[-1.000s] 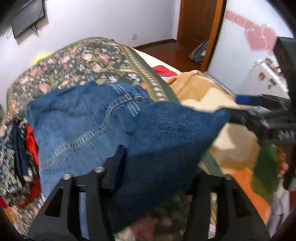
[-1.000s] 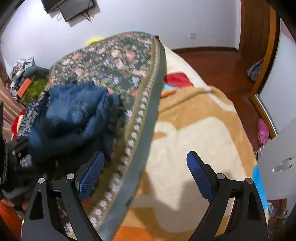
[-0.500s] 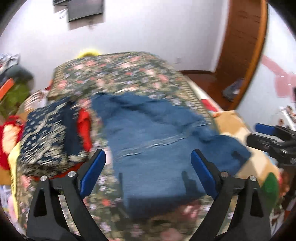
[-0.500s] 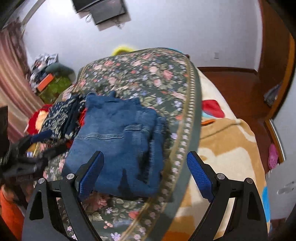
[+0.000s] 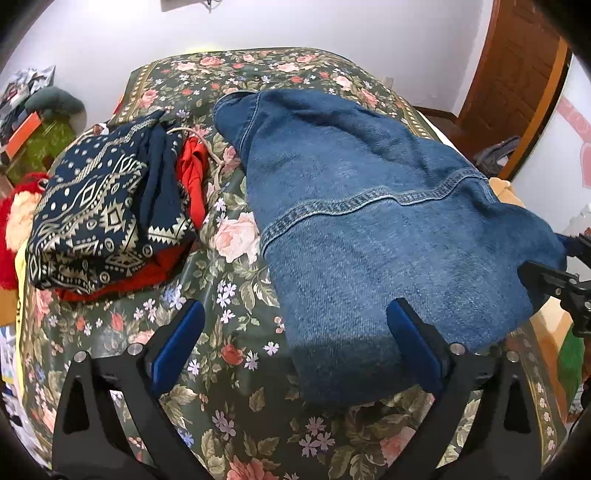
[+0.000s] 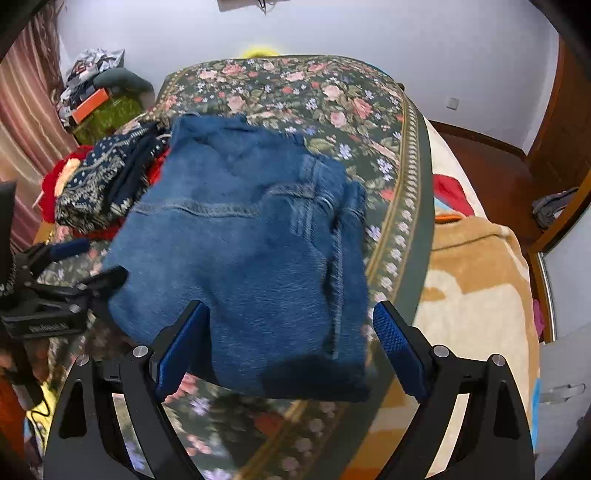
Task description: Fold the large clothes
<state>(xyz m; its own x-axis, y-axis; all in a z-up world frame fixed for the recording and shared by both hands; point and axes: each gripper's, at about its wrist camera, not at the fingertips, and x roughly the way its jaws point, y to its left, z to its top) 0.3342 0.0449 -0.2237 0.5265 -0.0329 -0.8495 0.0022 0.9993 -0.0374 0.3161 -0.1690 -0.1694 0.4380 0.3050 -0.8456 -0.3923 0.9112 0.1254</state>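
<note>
A dark green rose-patterned bedspread [image 5: 236,236] carries folded blue denim jeans [image 5: 369,221]; white walls [image 6: 332,33] behind, possibly a television above. The left gripper [image 5: 295,343], just opened, and right gripper [image 6: 291,343] gape wide, empty.

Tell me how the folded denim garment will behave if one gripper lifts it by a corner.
The folded denim garment will probably sag and unfold, since its layers lie loose. Thick seams suggest it is fairly heavy. Its napped weave looks unlikely to slip.
</note>
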